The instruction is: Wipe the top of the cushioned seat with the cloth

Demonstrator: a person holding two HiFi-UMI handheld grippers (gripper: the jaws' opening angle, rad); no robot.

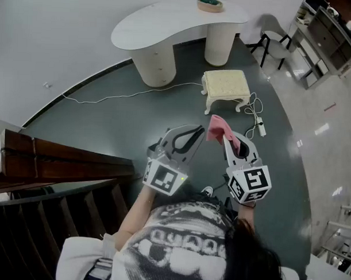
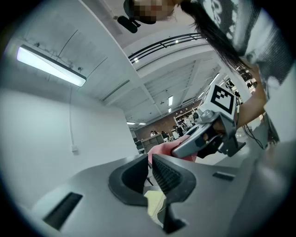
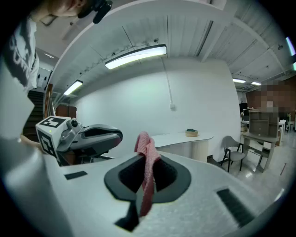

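Note:
The cushioned seat (image 1: pixel 225 85) is a small cream stool with white legs, standing on the dark floor ahead of both grippers. My right gripper (image 1: pixel 223 134) is shut on a pink cloth (image 1: pixel 216 127), which sticks up between its jaws and hangs down in the right gripper view (image 3: pixel 147 155). My left gripper (image 1: pixel 194 132) is held beside it at the same height, shut with nothing between its jaws. In the left gripper view a strip of the cream seat (image 2: pixel 155 202) shows below the jaws, and the pink cloth (image 2: pixel 162 149) shows beyond them. Both grippers are well short of the seat.
A white curved table (image 1: pixel 174 24) with a bowl (image 1: pixel 210 3) stands behind the seat. A grey chair (image 1: pixel 276 45) and a shelf unit (image 1: pixel 331 36) are at the far right. A cable with a power strip (image 1: pixel 260 129) lies right of the seat. Wooden stairs (image 1: pixel 48 161) are at left.

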